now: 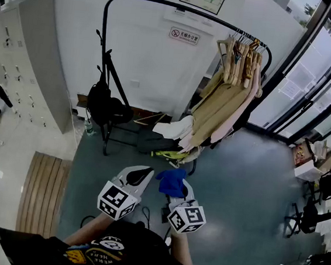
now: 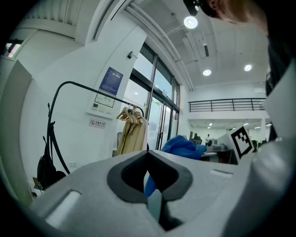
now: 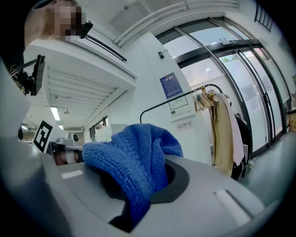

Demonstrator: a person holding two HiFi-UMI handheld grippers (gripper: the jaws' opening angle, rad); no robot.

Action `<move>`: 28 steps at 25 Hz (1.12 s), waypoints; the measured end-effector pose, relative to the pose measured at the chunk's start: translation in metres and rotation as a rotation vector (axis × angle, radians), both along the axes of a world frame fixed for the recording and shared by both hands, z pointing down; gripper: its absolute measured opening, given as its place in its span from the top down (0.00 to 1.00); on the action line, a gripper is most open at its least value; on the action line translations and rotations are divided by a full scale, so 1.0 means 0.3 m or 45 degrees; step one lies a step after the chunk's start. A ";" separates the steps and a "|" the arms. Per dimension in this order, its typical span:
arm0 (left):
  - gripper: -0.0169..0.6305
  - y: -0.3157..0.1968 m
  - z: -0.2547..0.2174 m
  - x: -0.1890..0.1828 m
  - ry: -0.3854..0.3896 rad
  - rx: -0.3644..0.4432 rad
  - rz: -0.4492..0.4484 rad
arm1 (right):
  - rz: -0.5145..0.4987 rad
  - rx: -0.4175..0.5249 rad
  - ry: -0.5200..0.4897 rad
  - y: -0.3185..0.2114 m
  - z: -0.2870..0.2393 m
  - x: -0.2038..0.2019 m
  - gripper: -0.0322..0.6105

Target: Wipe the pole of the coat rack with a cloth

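Right claw (image 3: 138, 185) is clamped on the blue cloth (image 1: 171, 181), low at 6 o'clock in the head view. Left claw (image 2: 149, 172) has jaws together, nothing in them. Coat rack (image 1: 167, 4) stands well apart at 12 o'clock, with coats (image 1: 228, 94) at 2 and a bag (image 1: 103, 106) at 10. Looks like the approach step, no pole contact yet. Next: carry the cloth to a bare stretch of pole, clear of the bag.

Qty — 1 coat rack (image 1: 103, 34), 1 blue cloth (image 1: 172, 181), 1 blk bag (image 1: 100, 106).
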State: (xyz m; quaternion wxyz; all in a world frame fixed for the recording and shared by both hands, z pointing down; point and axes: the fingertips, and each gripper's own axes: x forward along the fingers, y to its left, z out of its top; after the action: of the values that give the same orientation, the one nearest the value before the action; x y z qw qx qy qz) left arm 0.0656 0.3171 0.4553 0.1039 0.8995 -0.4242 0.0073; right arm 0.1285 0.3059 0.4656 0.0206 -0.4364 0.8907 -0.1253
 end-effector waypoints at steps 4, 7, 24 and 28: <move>0.97 -0.009 0.012 -0.037 -0.002 -0.010 0.002 | -0.004 -0.014 0.004 -0.014 0.012 -0.041 0.89; 0.97 -0.024 0.017 -0.070 0.000 -0.012 -0.002 | -0.012 -0.011 0.006 -0.026 0.016 -0.078 0.89; 0.97 -0.167 0.060 -0.235 0.002 -0.044 0.050 | 0.033 -0.102 -0.003 -0.140 0.108 -0.233 0.89; 0.97 -0.247 0.084 -0.231 0.005 -0.067 0.055 | 0.026 -0.170 -0.005 -0.204 0.173 -0.235 0.89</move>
State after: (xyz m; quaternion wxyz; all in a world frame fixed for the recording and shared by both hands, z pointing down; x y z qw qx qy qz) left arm -0.0037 0.2430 0.4806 0.1281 0.9055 -0.4042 0.0190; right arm 0.0580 0.2445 0.5173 -0.0057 -0.4455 0.8759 -0.1851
